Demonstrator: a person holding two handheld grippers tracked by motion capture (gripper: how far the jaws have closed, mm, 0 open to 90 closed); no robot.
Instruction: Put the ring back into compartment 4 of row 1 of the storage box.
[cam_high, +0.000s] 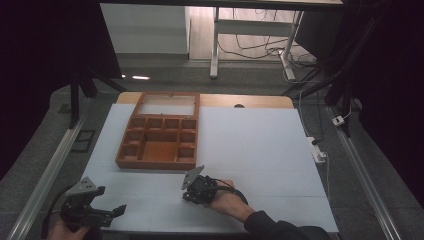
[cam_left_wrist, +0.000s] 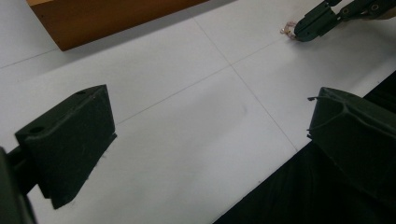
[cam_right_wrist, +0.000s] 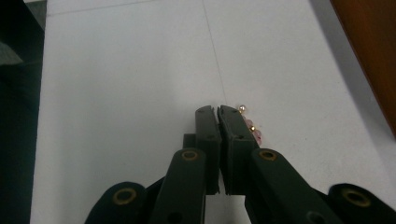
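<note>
My left claw (cam_high: 107, 212) hangs at about seven o'clock on the table (cam_high: 260, 150), jaws spread wide with nothing between them, just bare white surface underneath in the left gripper view. My right claw (cam_right_wrist: 217, 112) sits near six o'clock, tips down on the table and jaws pressed together so that no gap shows. A small beaded trinket (cam_right_wrist: 252, 127), pale pearl, gold and pink beads, lies along the outer side of one jaw, touching it; whether any of it is pinched between the tips I cannot tell, since most of it shows beside the jaw rather than inside. From the left gripper view the same beads (cam_left_wrist: 287, 30) peek out at the tip of my right claw (cam_left_wrist: 299, 33). Farther off, toward twelve o'clock, stands the wooden compartment tray (cam_high: 157, 162), open and apparently empty. The risk, as I judge it: if I lift now with only a bead or a thread caught, the trinket slips free, or drags and scatters across the smooth surface, away from the tray.
</note>
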